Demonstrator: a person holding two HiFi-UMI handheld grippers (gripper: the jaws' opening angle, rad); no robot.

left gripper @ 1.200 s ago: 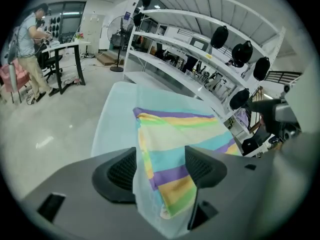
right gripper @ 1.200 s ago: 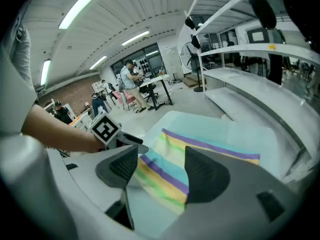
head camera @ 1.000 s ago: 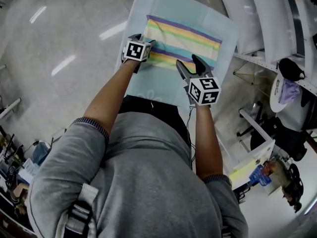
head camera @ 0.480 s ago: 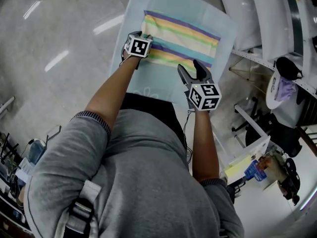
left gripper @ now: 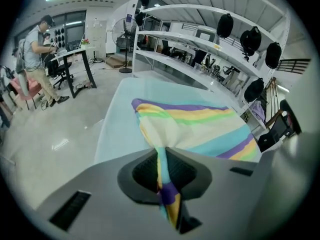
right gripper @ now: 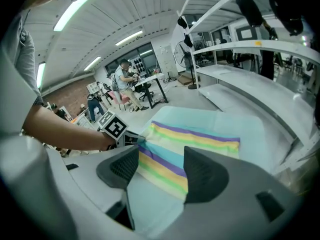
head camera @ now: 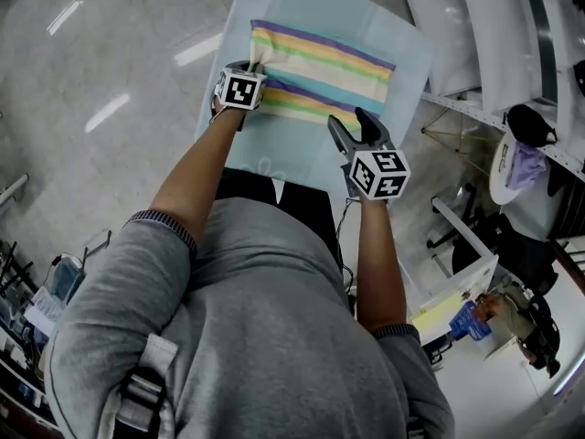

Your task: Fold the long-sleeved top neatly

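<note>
We logged the striped top (head camera: 324,67) folded into a flat rectangle on the pale blue table cover (head camera: 407,39), stripes running left to right, purple band along the far edge. It sat mid-cover, with bare cover showing on all sides.

Left gripper (head camera: 255,61) was at the top's left end. Its jaws were closing with fabric between them, and in the left gripper view we saw the pads already pinching a bunched corner, teal, purple and yellow stripes squeezed into the gap. The cloth pulled up in a ridge from the flat part into the jaws.

Right gripper (head camera: 354,121) was over the near edge of the top, toward its right end. Its jaws stood wide apart with nothing gripped; through the gap we saw only the near stripes and the cover below. We couldn't tell if the tips touched the fabric.

White shelving (head camera: 475,26) ran along the right of the table. A person (left gripper: 39,46) stood at a desk far off on the left.
</note>
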